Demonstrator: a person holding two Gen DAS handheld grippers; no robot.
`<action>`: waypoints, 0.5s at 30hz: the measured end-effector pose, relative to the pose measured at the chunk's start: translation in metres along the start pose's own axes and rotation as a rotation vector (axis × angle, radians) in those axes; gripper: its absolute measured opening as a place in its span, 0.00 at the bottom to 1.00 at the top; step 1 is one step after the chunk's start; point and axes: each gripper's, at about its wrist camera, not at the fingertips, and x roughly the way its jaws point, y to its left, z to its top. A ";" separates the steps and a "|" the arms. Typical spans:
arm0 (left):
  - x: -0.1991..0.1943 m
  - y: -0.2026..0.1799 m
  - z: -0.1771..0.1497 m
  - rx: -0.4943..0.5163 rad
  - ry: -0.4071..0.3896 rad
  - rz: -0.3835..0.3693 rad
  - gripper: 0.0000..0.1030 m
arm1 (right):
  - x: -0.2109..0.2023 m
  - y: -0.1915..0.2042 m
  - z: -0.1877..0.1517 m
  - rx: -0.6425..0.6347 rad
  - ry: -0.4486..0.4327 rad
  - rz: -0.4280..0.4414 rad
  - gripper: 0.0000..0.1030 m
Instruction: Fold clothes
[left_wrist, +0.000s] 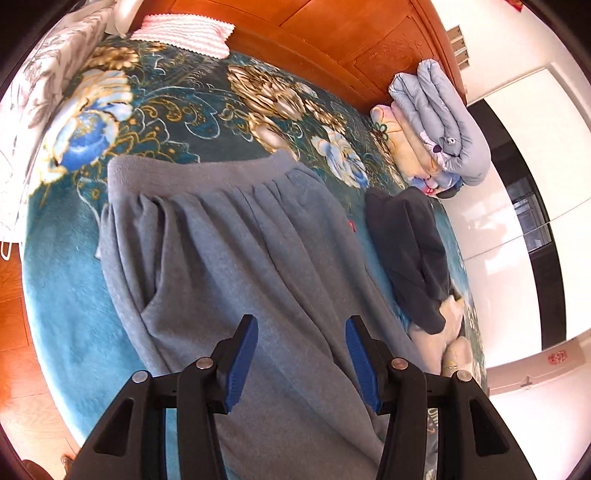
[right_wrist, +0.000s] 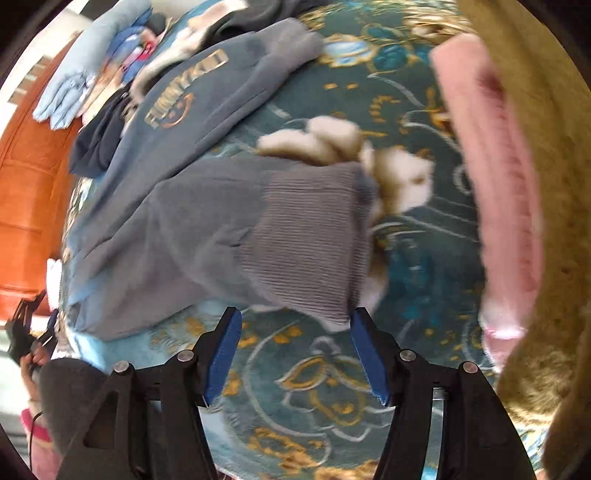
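Grey sweatpants (left_wrist: 236, 236) lie spread flat on a bed covered by a teal floral blanket (left_wrist: 66, 288), waistband toward the wooden headboard (left_wrist: 332, 33), in the left wrist view. From left to right across that view: a floral-print white quilt (left_wrist: 37, 81) at the bed's edge, one pink-and-white striped pillow (left_wrist: 184, 33) by the headboard, the sweatpants in the middle, a dark garment (left_wrist: 410, 251) just beside them, and a stack of folded bedding (left_wrist: 436, 125) against the headboard at far right. The left tongs (left_wrist: 301, 363) hang over the pants' legs, blue pads set wide apart, gripping nothing. In the blurred right wrist view, the same folded bedding (right_wrist: 74, 85) sits top left, next to it the dark garment (right_wrist: 99, 140); the sweatpants (right_wrist: 207, 236) run across the middle, one leg showing a gold printed logo (right_wrist: 177, 99), the ribbed cuff (right_wrist: 310, 243) of the other nearest the camera. A cream fleecy item (right_wrist: 325, 144) lies at the cuff, and a pink fleecy piece (right_wrist: 495, 177) stands at right beside tan fabric (right_wrist: 554, 147). The right tongs (right_wrist: 295, 360) are wide open and empty, just short of the cuff.
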 end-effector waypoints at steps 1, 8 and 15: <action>0.000 -0.002 -0.002 -0.007 0.002 -0.005 0.52 | -0.003 0.001 0.000 -0.007 -0.023 -0.008 0.61; 0.011 -0.017 -0.015 0.016 0.045 -0.034 0.52 | -0.011 0.022 0.019 -0.055 -0.123 0.005 0.61; 0.015 -0.017 -0.021 0.118 0.081 -0.031 0.52 | -0.024 0.043 0.023 -0.206 -0.191 -0.137 0.61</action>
